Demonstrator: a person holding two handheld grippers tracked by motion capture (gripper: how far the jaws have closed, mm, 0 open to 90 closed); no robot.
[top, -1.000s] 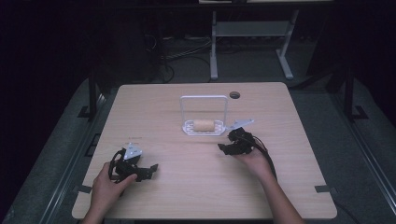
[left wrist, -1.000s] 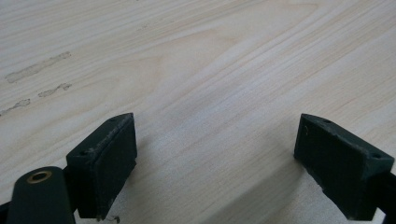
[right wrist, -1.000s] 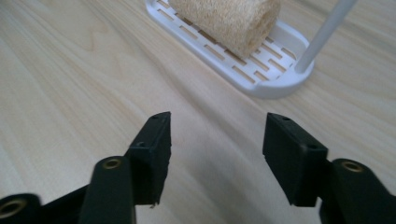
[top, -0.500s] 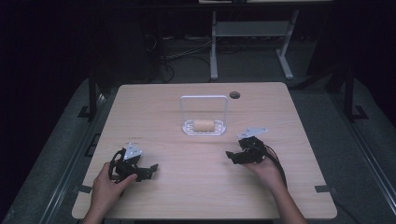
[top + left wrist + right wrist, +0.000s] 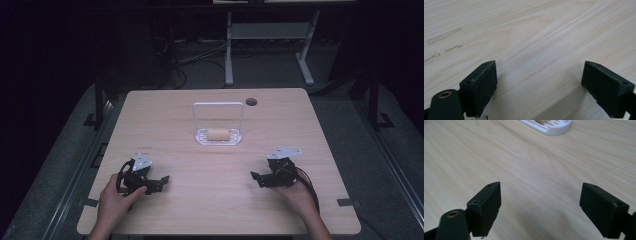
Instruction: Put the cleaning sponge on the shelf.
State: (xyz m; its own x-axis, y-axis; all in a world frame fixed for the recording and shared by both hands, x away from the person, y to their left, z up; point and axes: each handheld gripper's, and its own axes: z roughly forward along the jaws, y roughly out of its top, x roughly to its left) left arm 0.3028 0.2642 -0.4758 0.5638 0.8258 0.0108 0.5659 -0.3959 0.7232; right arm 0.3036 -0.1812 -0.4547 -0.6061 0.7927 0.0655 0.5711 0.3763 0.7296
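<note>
Inspector: Where is the roll (image 5: 218, 133)?
Clerk: Lying in the white rack (image 5: 237, 140); right gripper (image 5: 256, 177) well apart from the rack, jaws just spread, nothing between; left gripper (image 5: 161, 181) likewise apart, jaws wide, empty; placement apparently done.

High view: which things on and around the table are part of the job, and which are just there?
Part of the job:
white basket
tan roll lying in it
right gripper, open, empty
left gripper, open, empty

Just there:
cable hole in the table
metal stand behind
</note>
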